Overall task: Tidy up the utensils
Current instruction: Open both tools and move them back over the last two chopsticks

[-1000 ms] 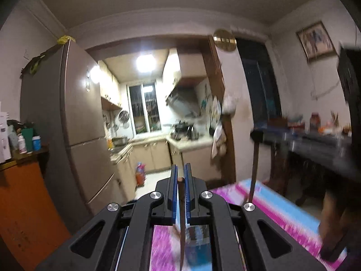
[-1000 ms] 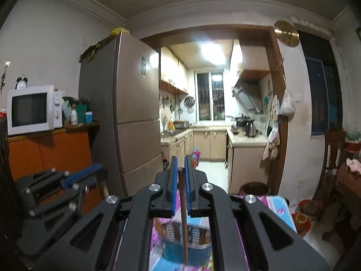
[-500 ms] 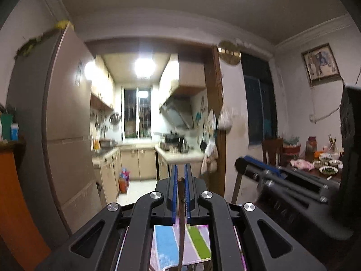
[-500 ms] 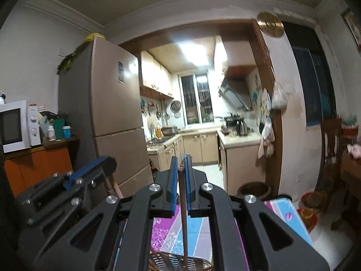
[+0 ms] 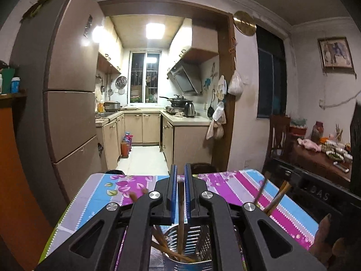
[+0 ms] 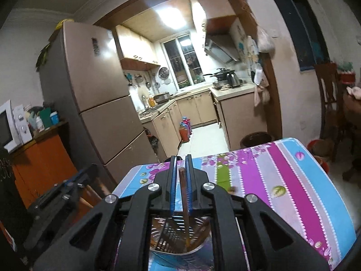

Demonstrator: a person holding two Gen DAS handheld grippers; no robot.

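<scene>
Both grippers (image 5: 179, 180) (image 6: 180, 176) dropped toward holder (image 5: 194, 244) — each pinching a chopstick (image 5: 180, 203).

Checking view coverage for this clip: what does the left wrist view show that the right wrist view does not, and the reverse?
Only the left wrist view shows the framed picture on the wall and the dining table with dishes at right. Only the right wrist view shows the microwave on the orange cabinet. Both show a hand-held gripper, left and right, shut on a chopstick (left, right) above the metal utensil holder, plus the striped tablecloth, fridge and kitchen beyond.
</scene>
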